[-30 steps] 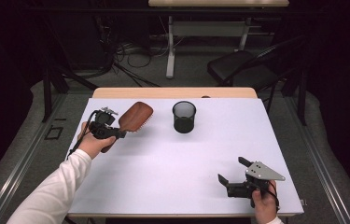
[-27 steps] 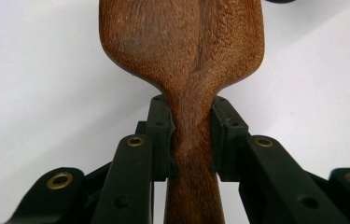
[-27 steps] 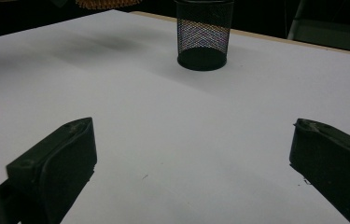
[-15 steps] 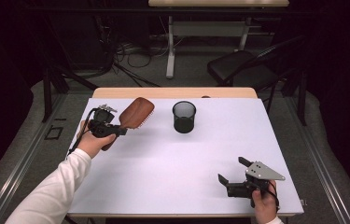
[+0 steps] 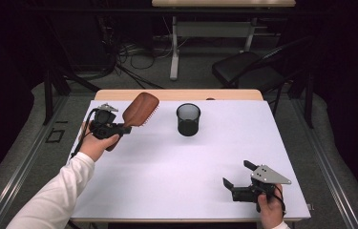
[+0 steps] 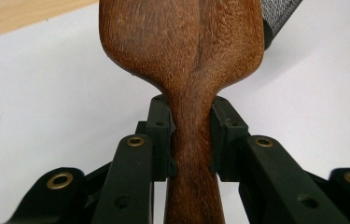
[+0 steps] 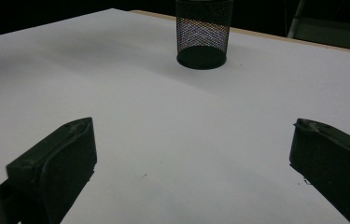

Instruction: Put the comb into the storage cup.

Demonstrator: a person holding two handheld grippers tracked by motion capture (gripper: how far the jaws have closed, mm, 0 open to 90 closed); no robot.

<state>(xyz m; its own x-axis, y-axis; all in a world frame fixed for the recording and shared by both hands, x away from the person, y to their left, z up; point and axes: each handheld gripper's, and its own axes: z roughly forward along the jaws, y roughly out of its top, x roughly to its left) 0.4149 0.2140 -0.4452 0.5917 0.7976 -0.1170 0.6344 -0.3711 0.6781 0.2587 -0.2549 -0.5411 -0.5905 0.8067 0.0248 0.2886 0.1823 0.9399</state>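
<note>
Overhead: left gripper (image 5: 128, 128) lifting wooden hairbrush (image 5: 139, 109) above tabletop (image 5: 176, 167), left of mesh cup (image 5: 188, 119); right gripper (image 5: 236, 176) resting near front edge. Left gripper view: jaws clamped on brush neck. Right gripper view: jaws wide apart, holding nothing.

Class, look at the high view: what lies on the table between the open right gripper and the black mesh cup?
Nothing: between the right gripper and the black mesh cup the white table is bare, as the high view and right gripper view show.
</note>
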